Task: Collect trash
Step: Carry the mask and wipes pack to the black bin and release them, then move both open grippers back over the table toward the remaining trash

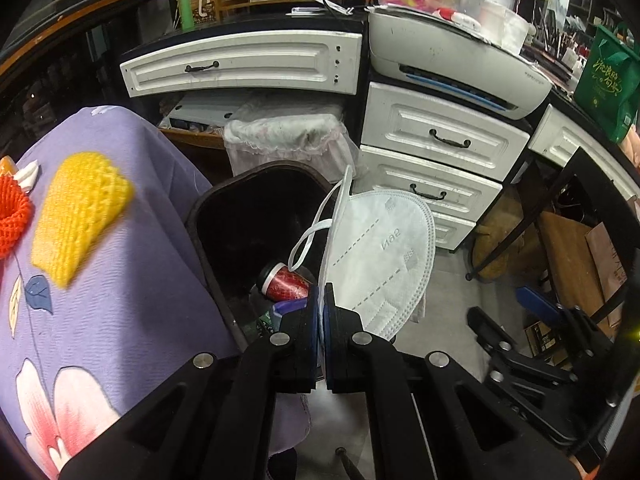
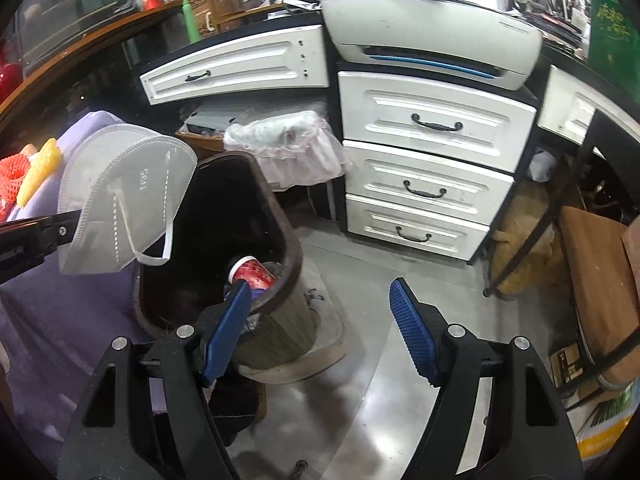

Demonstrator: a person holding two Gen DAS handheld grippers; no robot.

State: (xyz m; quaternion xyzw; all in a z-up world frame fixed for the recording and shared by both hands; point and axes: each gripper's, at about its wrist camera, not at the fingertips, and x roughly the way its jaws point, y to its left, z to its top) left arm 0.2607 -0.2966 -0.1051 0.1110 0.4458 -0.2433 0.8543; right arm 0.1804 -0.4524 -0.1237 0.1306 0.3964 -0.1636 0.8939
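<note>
My left gripper [image 1: 321,292] is shut on the edge of a white face mask [image 1: 384,256], which stands up over the near rim of a dark brown trash bin [image 1: 224,216]. A red paper cup [image 1: 286,282] lies inside the bin. In the right wrist view the mask [image 2: 124,196] hangs from the left gripper [image 2: 72,220] beside the bin [image 2: 280,240]. My right gripper [image 2: 320,308] is open with nothing between its fingers, above the floor just right of the bin, where the red cup [image 2: 254,272] shows.
A purple flowered cloth [image 1: 132,280] covers the table at left, with a yellow foam net [image 1: 80,216] and an orange foam net [image 1: 12,216] on it. White drawers [image 2: 432,160] and a printer [image 1: 460,60] stand behind. A second lined bin [image 1: 288,140] sits under the desk.
</note>
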